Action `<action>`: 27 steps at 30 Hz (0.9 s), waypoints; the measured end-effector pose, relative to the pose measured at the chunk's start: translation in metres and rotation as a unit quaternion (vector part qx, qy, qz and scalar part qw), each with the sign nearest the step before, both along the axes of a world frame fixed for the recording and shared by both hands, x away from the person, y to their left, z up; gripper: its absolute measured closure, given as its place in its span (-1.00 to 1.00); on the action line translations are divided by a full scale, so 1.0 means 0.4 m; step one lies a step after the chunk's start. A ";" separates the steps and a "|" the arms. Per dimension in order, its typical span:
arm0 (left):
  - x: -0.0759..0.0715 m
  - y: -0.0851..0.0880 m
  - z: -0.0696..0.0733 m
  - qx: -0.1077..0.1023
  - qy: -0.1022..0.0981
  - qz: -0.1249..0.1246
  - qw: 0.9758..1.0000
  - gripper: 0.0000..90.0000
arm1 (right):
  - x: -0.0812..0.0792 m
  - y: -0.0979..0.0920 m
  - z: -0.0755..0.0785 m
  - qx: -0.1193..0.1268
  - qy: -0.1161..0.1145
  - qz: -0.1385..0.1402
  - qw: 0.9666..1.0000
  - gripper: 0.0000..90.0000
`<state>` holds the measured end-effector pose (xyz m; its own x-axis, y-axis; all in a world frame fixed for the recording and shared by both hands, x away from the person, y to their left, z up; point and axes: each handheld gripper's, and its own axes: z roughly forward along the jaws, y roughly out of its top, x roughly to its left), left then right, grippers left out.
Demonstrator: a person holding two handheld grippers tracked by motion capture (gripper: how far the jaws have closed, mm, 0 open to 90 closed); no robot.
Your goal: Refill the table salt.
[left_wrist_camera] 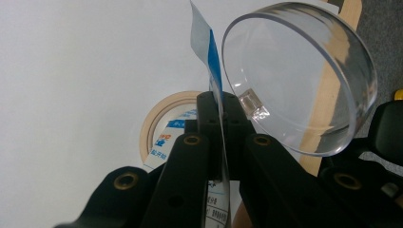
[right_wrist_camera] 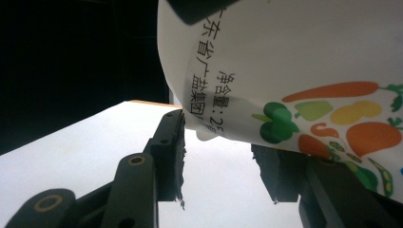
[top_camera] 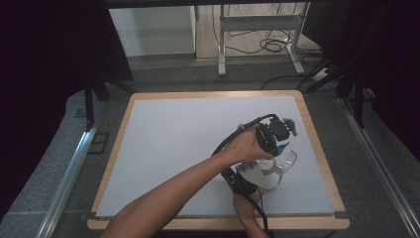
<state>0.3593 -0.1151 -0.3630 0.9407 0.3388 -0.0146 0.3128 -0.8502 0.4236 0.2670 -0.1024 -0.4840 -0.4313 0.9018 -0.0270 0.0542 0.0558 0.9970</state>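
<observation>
A white sachet [right_wrist_camera: 309,57] printed with vegetables and black writing, blue on its back [left_wrist_camera: 204,42], hangs upright from my left gripper [left_wrist_camera: 222,102], whose jaws are shut on its thin edge. In the high view the left gripper [top_camera: 280,145] points down at the table's right side, held by a forearm that crosses over. A clear round dish [left_wrist_camera: 304,80] stands tilted just beside it [top_camera: 288,159]. A beige ring [left_wrist_camera: 159,118] with a blue-and-white label lies on the table below. My right gripper [right_wrist_camera: 223,156] sits under the sachet, jaws apart, with the sachet's lower edge dipping between them.
A white mat [top_camera: 188,148] covers the table, with a wooden border [top_camera: 317,148] close to the right of the hands. Dark curtains flank the table. A metal desk frame [top_camera: 257,22] and floor cables lie beyond the far edge.
</observation>
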 end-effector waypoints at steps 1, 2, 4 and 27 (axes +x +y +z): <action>0.000 0.000 0.000 0.001 0.000 0.000 1.000 1.00 | 0.000 0.000 0.000 0.001 0.001 0.000 1.000 0.24; 0.000 -0.001 -0.001 0.002 0.000 0.000 1.000 1.00 | 0.000 0.000 0.000 0.001 0.001 0.000 1.000 0.24; 0.000 -0.001 -0.002 0.003 0.001 0.000 1.000 1.00 | 0.000 0.000 0.000 0.004 0.002 -0.001 1.000 0.24; 0.002 0.000 -0.004 0.000 0.004 0.000 1.000 1.00 | 0.001 -0.001 -0.001 0.000 0.001 -0.001 1.000 0.24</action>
<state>0.3602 -0.1151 -0.3646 0.9406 0.3388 -0.0222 0.3163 -0.8506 0.4201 0.2672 -0.1028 -0.4844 -0.4296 0.9026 -0.0264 0.0556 0.0556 0.9969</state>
